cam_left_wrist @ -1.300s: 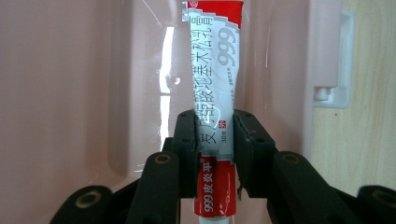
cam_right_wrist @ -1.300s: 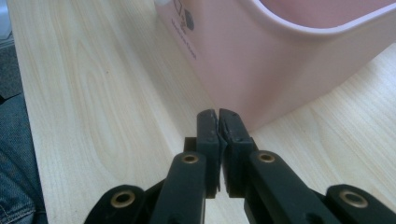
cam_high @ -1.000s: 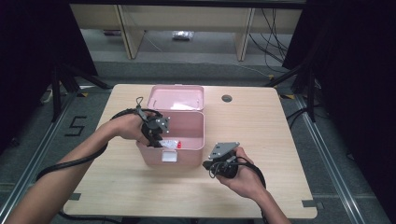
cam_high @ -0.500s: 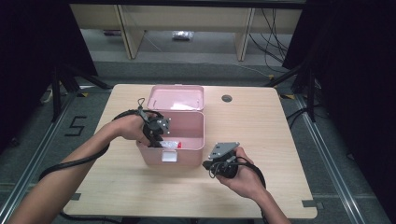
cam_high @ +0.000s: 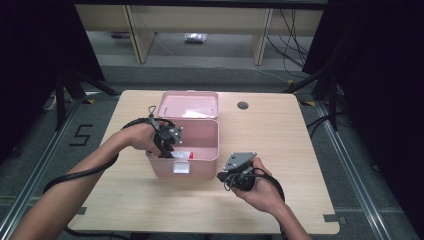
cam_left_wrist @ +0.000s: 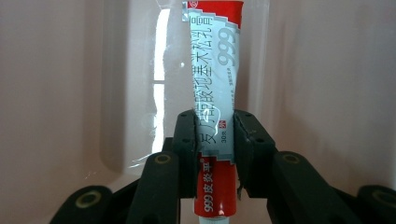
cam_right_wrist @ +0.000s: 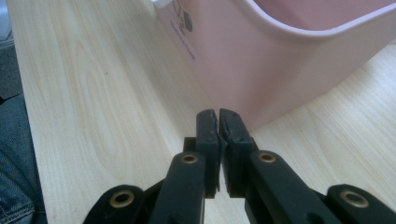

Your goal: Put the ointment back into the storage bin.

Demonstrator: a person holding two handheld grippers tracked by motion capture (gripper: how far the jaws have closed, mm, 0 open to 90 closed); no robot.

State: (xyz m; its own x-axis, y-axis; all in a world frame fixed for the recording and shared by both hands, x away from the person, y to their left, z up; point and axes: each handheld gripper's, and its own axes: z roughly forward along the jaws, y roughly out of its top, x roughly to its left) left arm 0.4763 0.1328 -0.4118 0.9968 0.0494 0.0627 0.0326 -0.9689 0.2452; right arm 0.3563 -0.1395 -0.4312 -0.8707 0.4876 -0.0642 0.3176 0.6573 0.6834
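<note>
A pink box (cam_high: 205,162) stands open on the table, its lid (cam_high: 189,105) tipped back. My left gripper (cam_high: 170,150) reaches down into the box at its left side. It is shut on a red and white ointment tube (cam_left_wrist: 215,121), which sticks up between the pads inside the pink box (cam_left_wrist: 70,93). A bit of the tube (cam_high: 182,155) shows white and red in the high view. My right gripper (cam_high: 224,176) rests low by the box's front right corner. Its jaws are shut with nothing between them (cam_right_wrist: 217,122), pointing at the pink box wall (cam_right_wrist: 280,70).
The wooden table (cam_high: 300,145) has a round cable hole (cam_high: 243,105) behind the box. The table's wood (cam_right_wrist: 93,93) lies bare in front of the right gripper. A white latch (cam_high: 181,167) sits on the box's front wall. Shelving and cables stand beyond the table's far edge.
</note>
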